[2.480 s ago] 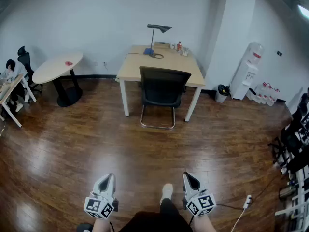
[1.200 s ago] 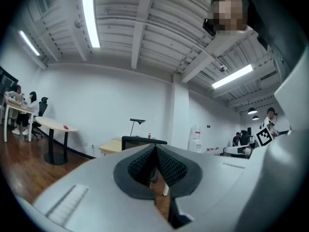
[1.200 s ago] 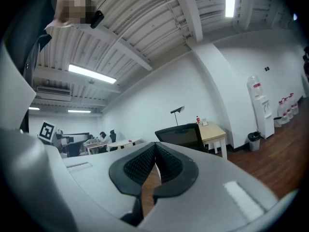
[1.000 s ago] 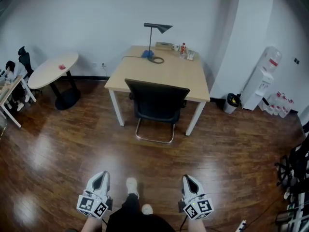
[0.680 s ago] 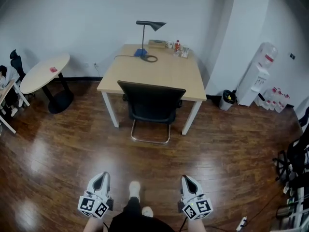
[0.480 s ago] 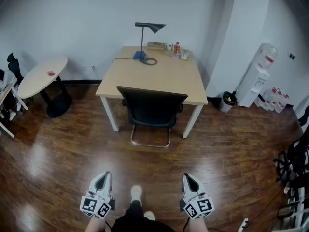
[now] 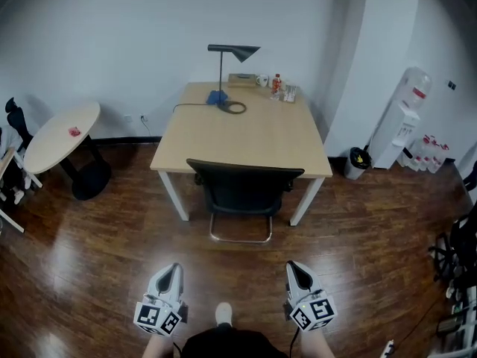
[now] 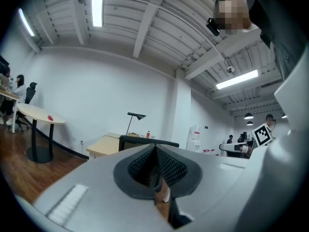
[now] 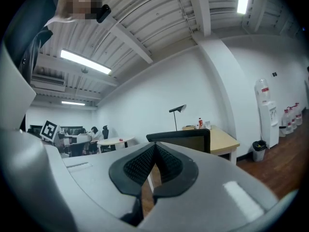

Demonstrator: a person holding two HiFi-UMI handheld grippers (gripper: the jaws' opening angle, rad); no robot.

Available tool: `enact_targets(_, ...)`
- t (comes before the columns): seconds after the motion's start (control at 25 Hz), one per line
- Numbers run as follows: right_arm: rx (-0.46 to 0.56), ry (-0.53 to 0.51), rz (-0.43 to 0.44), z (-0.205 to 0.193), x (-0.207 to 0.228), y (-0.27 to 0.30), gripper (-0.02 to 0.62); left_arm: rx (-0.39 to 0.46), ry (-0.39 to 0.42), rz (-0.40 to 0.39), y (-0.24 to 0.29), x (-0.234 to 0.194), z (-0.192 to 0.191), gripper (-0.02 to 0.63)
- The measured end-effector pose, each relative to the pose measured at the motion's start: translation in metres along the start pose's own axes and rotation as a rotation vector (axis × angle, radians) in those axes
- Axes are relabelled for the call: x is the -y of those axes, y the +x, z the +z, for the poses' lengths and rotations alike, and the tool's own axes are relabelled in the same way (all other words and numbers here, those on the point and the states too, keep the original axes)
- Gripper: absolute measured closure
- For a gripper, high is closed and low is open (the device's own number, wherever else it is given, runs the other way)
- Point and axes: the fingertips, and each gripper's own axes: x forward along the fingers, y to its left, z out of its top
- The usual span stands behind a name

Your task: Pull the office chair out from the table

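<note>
Item 1, office chair (image 7: 244,192): black, ctr of head view, backrest toward the person, seat tucked under near edge of table (image 7: 246,136); chrome sled base (image 7: 240,233) on floor below it. Item 2, table: light wood top, white legs, far side against white wall. On its far end, upper ctr: dark desk lamp (image 7: 227,69) w/ blue base and looped cord; mug (image 7: 261,80); bottle (image 7: 276,85) w/ red label. Item 3, L gripper (image 7: 173,269): btm left of ctr, jaws clenched, pads meeting, nothing betw. them; pointed toward chair, well apart from it. Item 4, R gripper (image 7: 293,266): btm right of ctr, jaws likewise pressed together, empty, also well apart from chair. Marker cube on rear of each. In both gripper views chair's backrest shows just above the closed jaws, table behind it. Person's shoe (image 7: 223,313) betw. the two grippers, btm edge. Misc.: round table (image 7: 59,125) at left edge; water dispenser (image 7: 408,110) and bin (image 7: 359,159) at right by a pillar; spare water jugs (image 7: 436,149) far right; dark wood floor (image 7: 97,252), glossy.
</note>
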Motion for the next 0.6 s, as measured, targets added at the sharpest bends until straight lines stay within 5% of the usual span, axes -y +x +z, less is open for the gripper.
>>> enact_targets(0.4,0.039,-0.066,-0.008,0.04,-0.01,0.087,0.581,0.034,0.031,-0.097,0.088,-0.048,0.032,0.604)
enact_targets(0.6,0.009,-0.055,-0.05,0.027,0.003,0.098,0.581,0.02,0.017,-0.136,0.115,-0.055,0.021,0.604)
